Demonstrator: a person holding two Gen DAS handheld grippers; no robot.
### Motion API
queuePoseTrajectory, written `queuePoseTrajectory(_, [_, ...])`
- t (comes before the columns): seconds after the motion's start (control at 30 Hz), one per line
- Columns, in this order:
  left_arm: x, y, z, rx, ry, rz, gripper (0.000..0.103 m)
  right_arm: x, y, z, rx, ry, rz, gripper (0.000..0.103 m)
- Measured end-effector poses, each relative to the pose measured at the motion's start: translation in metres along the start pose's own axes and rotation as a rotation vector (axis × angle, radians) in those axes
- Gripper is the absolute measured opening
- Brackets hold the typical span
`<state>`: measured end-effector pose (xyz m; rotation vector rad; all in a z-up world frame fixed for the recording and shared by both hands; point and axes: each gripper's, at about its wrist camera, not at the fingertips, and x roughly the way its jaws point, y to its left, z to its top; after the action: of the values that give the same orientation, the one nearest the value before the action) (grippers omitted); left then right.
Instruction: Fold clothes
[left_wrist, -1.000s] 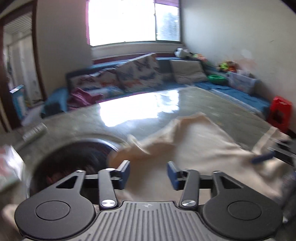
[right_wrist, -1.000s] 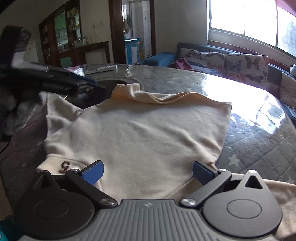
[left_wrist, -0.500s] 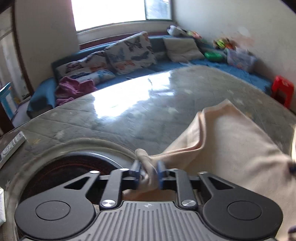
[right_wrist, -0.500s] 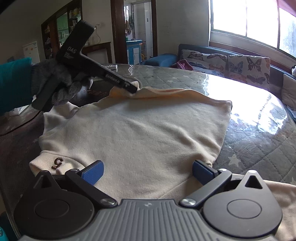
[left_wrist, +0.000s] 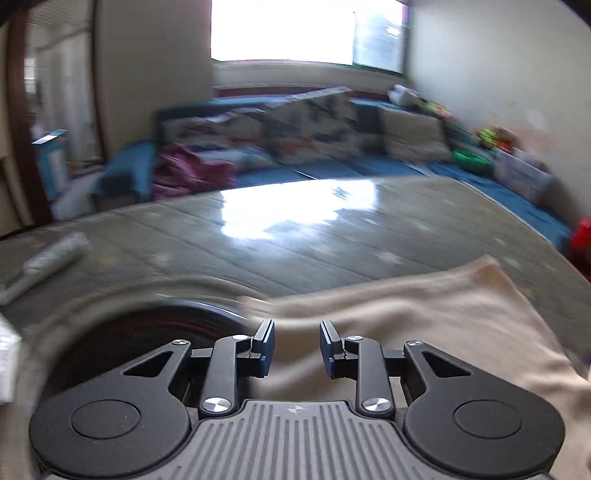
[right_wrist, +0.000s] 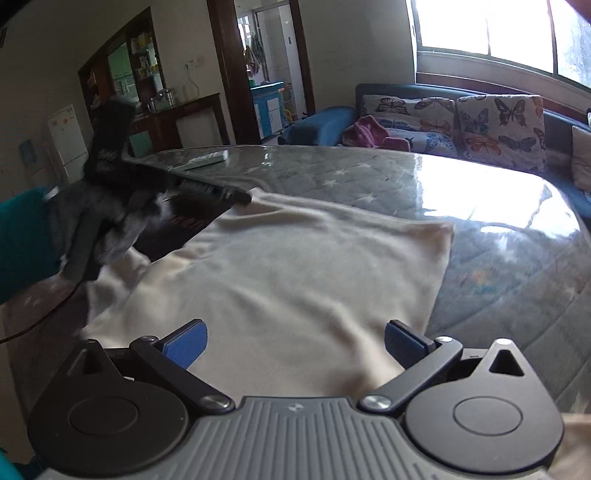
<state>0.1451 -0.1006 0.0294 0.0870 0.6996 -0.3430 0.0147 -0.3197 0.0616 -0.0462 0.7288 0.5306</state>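
A cream garment (right_wrist: 306, 280) lies spread on the glass-topped table (right_wrist: 498, 221). In the left wrist view it (left_wrist: 424, 314) fills the lower right. My left gripper (left_wrist: 296, 345) is open, its jaws a small gap apart, empty, just over the garment's far left corner. In the right wrist view the left gripper (right_wrist: 243, 197) reaches that corner, held by a gloved hand (right_wrist: 107, 221). My right gripper (right_wrist: 295, 345) is wide open over the garment's near edge, holding nothing.
A dark round inset (left_wrist: 147, 332) lies in the table by the garment's left side. A remote (right_wrist: 207, 158) lies at the far edge. A blue sofa with butterfly cushions (right_wrist: 461, 118) runs behind the table. A red stool (left_wrist: 581, 236) stands at right.
My left gripper was shut on the garment's corner half a second ago; now it has opened and let go. The cloth lies flatter. The right gripper has stayed open and nearly still.
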Motion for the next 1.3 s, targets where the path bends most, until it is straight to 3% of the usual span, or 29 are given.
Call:
queuePoseTrajectory(0.27, [0.027, 0.0, 0.0, -0.003, 0.031, 0.004, 0.031, 0.057, -0.043, 0.048, -0.012, 0.065, -0.019, 0.103])
queuePoseTrajectory(0.57, [0.03, 0.03, 0.004, -0.082, 0.016, 0.116, 0.042, 0.101, -0.068, 0.06, 0.008, 0.122, -0.106, 0.103])
queuePoseTrajectory(0.67, [0.013, 0.023, -0.001, -0.05, -0.006, 0.126, 0.046, 0.09, -0.06, 0.061, -0.017, 0.103, -0.13, 0.103])
queuePoseTrajectory(0.73, [-0.006, 0.009, -0.009, 0.006, -0.04, 0.122, 0.055, 0.079, -0.05, 0.057, -0.042, 0.09, -0.132, 0.103])
queuePoseTrajectory(0.83, [-0.036, -0.01, -0.026, 0.034, -0.073, 0.073, 0.058, 0.059, -0.031, 0.048, -0.085, 0.071, -0.121, 0.103])
queuePoseTrajectory(1.03, [-0.073, -0.031, -0.068, 0.033, -0.075, 0.06, 0.059, 0.028, 0.02, 0.007, -0.158, 0.05, -0.046, 0.103])
queuePoseTrajectory(1.3, [-0.119, -0.053, -0.123, 0.016, -0.066, 0.053, 0.059, 0.017, 0.071, -0.042, -0.238, 0.056, -0.012, 0.103])
